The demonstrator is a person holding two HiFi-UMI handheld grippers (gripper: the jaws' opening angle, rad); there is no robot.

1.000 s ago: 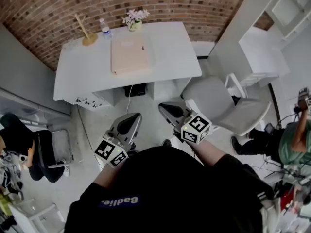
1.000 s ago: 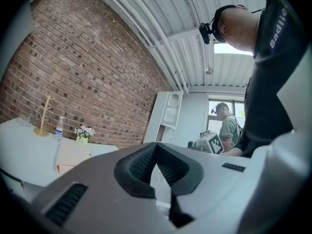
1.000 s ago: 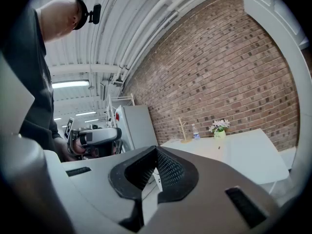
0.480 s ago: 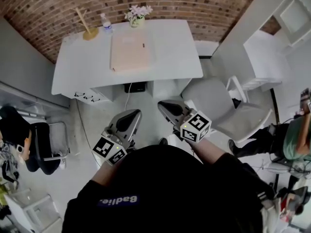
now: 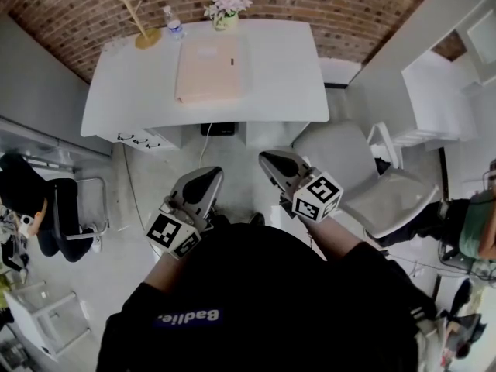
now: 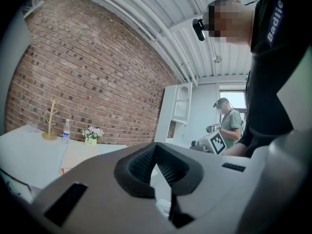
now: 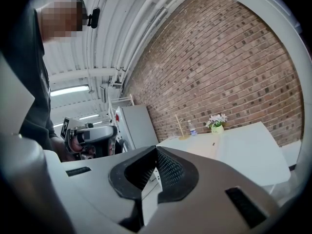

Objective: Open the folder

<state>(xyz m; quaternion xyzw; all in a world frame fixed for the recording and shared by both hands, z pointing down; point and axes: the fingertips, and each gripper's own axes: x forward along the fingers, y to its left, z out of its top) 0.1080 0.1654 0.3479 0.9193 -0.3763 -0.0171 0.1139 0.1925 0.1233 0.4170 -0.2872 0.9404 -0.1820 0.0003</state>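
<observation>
A closed tan folder (image 5: 209, 70) lies flat on the white desk (image 5: 279, 84) against the brick wall. Both grippers hang over the floor, short of the desk's front edge and well apart from the folder. My left gripper (image 5: 206, 180) is shut with nothing in it; in the left gripper view its pads (image 6: 165, 167) meet at the tips, and the folder (image 6: 78, 155) shows far off to the left. My right gripper (image 5: 273, 162) is likewise shut and empty, its pads (image 7: 163, 167) together, with the folder (image 7: 202, 147) beyond them on the desk.
On the desk's back edge stand a flower pot (image 5: 226, 11), a water bottle (image 5: 174, 28) and a wooden stand (image 5: 142, 32). A grey office chair (image 5: 364, 178) sits right of my grippers, a black chair (image 5: 54, 223) at the left. Another person (image 5: 479, 235) is at the far right.
Both grippers have moved forward toward the desk and slightly down. The desk and folder now sit higher and closer in the head view. Jaws stayed shut.
</observation>
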